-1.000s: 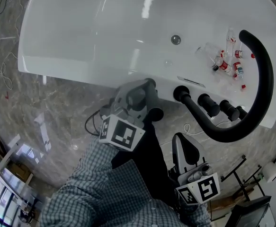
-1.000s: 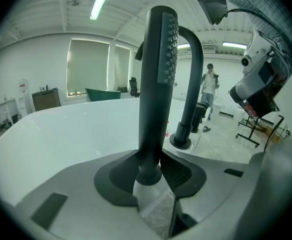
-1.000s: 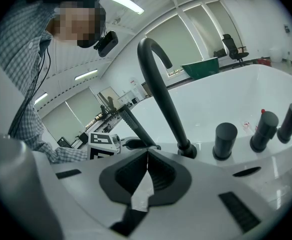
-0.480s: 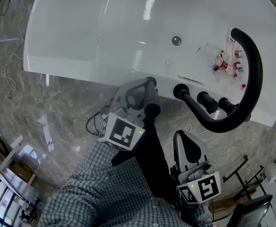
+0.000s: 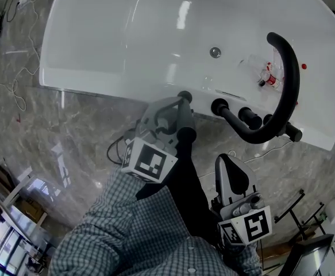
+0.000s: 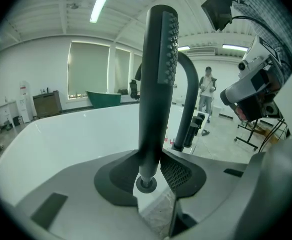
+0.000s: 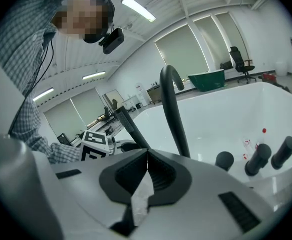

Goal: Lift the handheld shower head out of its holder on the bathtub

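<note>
At the near rim of the bathtub (image 5: 87, 68), the left hand-held gripper (image 6: 150, 164) is clamped low on the upright shower head (image 6: 158, 74). It looks rigid, light and slick, so a firm hold on the plain handle seems wise. The right hand-held gripper (image 7: 146, 169) is closed on nothing.

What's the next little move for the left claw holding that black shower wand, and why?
Probably raise the left gripper straight up. Its jaws are shut on the upright shower head, whose lower end looks to sit at the holder ring, so a straight pull should free it.
</note>
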The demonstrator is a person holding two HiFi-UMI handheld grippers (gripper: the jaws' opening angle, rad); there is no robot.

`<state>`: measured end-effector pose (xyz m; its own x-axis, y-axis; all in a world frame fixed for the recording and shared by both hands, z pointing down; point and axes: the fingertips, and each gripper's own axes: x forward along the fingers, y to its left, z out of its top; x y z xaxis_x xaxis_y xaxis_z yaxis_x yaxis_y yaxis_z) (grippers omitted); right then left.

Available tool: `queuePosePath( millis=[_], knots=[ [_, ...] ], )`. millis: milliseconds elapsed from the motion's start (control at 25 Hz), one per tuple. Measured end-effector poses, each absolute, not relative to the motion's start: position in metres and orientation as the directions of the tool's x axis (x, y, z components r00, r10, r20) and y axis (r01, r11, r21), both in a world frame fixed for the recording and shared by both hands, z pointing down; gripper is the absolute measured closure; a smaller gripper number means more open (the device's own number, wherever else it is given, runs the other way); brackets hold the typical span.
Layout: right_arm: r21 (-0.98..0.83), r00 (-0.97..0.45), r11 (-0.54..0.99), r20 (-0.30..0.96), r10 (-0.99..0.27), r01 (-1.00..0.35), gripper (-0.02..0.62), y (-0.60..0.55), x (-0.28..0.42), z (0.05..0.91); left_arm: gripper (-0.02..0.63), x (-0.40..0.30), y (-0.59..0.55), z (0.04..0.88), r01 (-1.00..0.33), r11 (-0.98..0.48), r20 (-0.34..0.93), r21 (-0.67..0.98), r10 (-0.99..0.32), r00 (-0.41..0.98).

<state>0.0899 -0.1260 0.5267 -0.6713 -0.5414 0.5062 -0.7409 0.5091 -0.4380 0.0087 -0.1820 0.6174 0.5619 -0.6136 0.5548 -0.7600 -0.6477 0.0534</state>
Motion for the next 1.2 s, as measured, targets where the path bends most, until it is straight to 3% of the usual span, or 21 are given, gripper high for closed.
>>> queuePosePath(
  millis=[1200],
  knots=[
    [-0.325,-0.637,0.548,0.357,-0.683,-0.771,0.580,-0.126,0.102,0.379,0.489,0.010,-0.145,0.449,-0.716,-0.698,0.538,0.013,-0.599,0.593]
  ],
)
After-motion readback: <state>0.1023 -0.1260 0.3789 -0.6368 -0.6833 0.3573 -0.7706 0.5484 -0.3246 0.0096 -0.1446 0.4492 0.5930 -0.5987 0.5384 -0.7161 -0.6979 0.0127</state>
